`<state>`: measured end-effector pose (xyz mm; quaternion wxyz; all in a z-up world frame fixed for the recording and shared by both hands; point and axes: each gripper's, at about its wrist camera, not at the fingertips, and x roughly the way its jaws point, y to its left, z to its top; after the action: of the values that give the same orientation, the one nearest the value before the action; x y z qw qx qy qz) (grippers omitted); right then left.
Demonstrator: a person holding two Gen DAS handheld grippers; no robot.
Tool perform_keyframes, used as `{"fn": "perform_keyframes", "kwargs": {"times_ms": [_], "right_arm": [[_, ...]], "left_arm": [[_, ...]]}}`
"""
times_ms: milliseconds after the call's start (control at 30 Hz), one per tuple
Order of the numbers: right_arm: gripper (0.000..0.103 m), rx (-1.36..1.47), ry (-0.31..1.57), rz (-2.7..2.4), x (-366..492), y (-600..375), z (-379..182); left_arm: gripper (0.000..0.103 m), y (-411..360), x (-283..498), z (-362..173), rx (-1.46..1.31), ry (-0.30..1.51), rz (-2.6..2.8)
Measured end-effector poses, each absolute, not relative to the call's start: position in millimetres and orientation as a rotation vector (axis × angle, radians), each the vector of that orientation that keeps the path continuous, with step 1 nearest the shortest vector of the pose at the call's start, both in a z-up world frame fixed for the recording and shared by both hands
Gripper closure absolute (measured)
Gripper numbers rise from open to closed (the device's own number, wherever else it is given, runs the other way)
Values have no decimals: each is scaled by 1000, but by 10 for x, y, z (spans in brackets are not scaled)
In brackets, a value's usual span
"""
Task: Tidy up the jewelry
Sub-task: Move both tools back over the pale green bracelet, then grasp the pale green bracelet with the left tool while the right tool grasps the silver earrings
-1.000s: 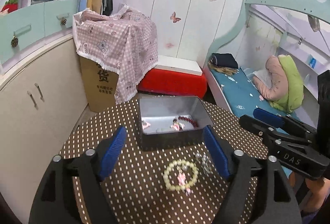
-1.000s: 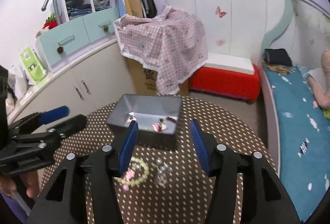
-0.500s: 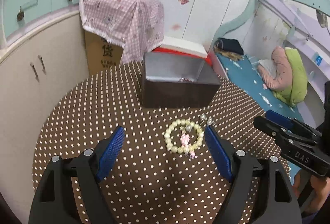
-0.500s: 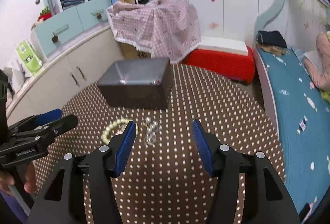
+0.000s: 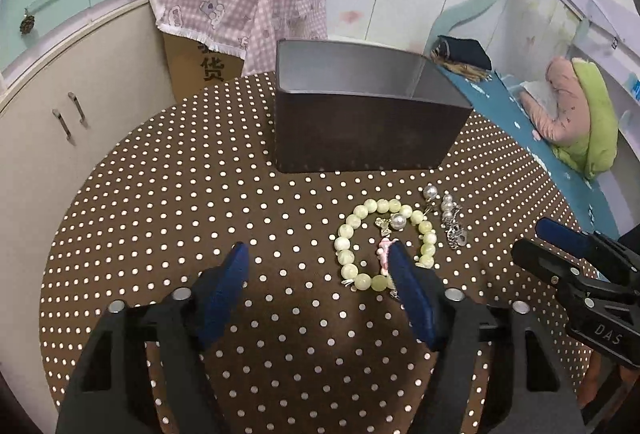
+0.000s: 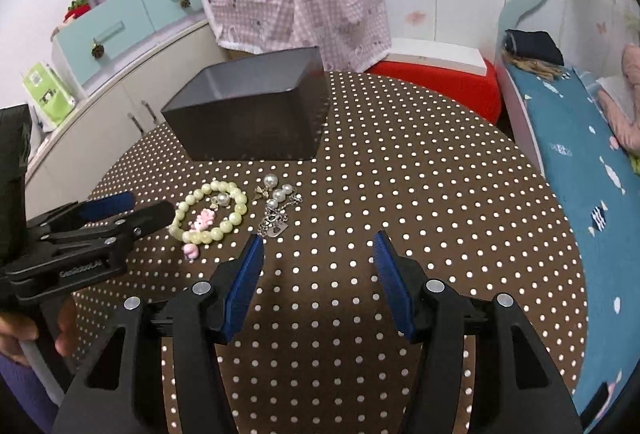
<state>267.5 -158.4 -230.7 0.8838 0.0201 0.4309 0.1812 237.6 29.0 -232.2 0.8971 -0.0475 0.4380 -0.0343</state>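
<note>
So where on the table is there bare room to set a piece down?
Bare dotted cloth lies right of the silver pearl bracelet, out to the table edge by the bed, and left of the green bead bracelet. It is crowded between the bracelets and the box.

I see a round brown dotted table [image 5: 160,202] carrying a dark box [image 5: 360,130], a green bead bracelet [image 5: 360,234], and pearl-and-chain pieces [image 5: 450,218], perhaps earrings.

My left black plastic tool [image 5: 320,274] and right black plastic tool [image 6: 318,254] carry ribbed blue pads, silver screws and white lettering.
</note>
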Motion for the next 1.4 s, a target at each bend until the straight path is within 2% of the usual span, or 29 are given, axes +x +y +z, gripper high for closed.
{"fn": "perform_keyframes", "kwargs": {"times_ms": [33,133,200,233,300,367,400,433,933,1000,1133,1400], "right_arm": [[48,39,898,378,2690,-1571,-2325],[48,32,905,379,2733,-1532,-2365],[48,23,907,380,2753,-1507,-2385],[48,19,909,384,2759,-1489,-2397],[48,12,910,399,2765,-1460,-2413],[48,-12,912,403,2775,-1400,-2426],[48,-22,911,403,2780,-1376,-2430],[48,-30,912,407,2791,-1346,-2433],[48,-109,934,413,3007,-976,-2503],[56,-134,928,397,3002,-950,-2506],[85,-114,938,419,3025,-989,-2491],[87,-59,933,441,2944,-1182,-2375]], "left_arm": [[37,296,2388,-2333,-97,910,-69],[52,299,2452,-2401,-96,933,-71],[52,283,2460,-2411,-81,933,-72],[56,270,2463,-2415,-72,932,-70],[67,257,2472,-2420,-61,924,-78],[87,271,2484,-2420,-73,921,-87],[93,287,2493,-2421,-88,925,-99],[95,302,2497,-2421,-97,927,-105],[95,545,2253,-1930,-199,786,-182],[95,544,2233,-1879,-202,774,-190],[95,563,2225,-1813,-217,757,-191],[95,619,2243,-1735,-230,746,-198]]}}
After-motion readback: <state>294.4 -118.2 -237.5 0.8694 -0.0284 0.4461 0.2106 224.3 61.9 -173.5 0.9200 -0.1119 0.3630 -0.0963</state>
